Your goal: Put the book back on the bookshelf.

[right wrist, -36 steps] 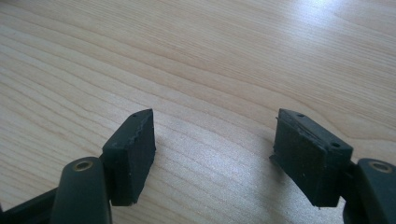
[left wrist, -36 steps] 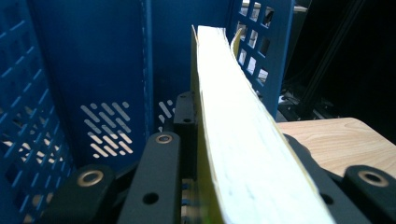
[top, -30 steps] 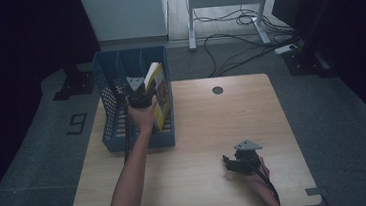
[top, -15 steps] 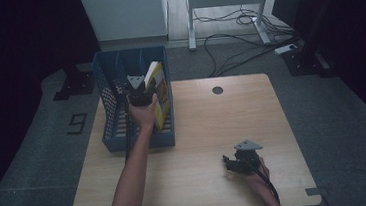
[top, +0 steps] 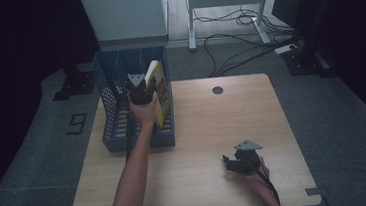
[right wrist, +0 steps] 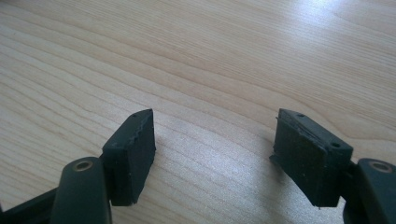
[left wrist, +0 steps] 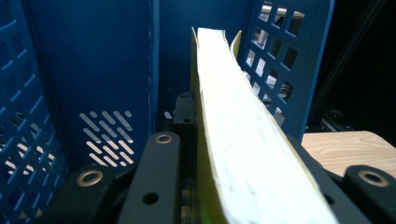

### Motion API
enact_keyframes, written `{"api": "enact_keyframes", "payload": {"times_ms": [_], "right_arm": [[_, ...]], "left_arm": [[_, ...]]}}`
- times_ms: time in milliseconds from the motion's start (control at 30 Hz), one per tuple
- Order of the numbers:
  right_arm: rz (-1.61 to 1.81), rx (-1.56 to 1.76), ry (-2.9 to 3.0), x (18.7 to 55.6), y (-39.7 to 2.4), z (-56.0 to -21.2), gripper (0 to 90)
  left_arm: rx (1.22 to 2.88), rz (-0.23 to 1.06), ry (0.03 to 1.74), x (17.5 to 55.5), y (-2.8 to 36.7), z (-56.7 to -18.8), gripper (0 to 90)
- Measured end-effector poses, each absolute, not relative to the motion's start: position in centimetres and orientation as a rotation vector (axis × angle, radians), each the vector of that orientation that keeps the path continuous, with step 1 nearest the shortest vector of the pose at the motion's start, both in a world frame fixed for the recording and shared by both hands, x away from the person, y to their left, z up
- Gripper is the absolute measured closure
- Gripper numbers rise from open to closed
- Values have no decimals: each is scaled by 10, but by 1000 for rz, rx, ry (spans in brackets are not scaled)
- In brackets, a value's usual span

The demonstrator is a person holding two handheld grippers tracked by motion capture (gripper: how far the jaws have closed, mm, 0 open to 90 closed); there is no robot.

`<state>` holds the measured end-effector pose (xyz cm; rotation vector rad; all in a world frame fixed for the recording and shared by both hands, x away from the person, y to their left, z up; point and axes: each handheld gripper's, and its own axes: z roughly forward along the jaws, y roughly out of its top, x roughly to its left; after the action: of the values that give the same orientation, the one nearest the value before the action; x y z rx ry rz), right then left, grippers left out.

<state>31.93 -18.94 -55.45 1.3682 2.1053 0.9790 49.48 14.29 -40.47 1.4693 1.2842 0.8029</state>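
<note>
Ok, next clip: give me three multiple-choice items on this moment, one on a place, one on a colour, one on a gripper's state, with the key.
1. Where is the yellow book?
A. In the rack's rightmost slot
B. Flat on the table
C. On the floor

2. What colour is the file rack?
A. Red
B. Blue
C. White

3. How does the right gripper stand?
A. Shut on the book
B. Shut on a cable
C. Open, with nothing between its jaws

Key: 1 A, the high view shows the book upright inside the rack's right compartment, held by the left gripper. 2 B, its perforated walls are blue. 3 C, the right gripper view shows bare wooden table between its spread jaws.
</note>
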Motion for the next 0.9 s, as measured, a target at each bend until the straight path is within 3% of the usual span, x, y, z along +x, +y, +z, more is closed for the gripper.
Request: {"api": "enact_keyframes", "payload": {"times_ms": [900], "right_arm": [[978, 1369, 2105, 319, -189, -554, 284]], "left_arm": [[1458, 830, 1289, 498, 139, -417, 744]]}}
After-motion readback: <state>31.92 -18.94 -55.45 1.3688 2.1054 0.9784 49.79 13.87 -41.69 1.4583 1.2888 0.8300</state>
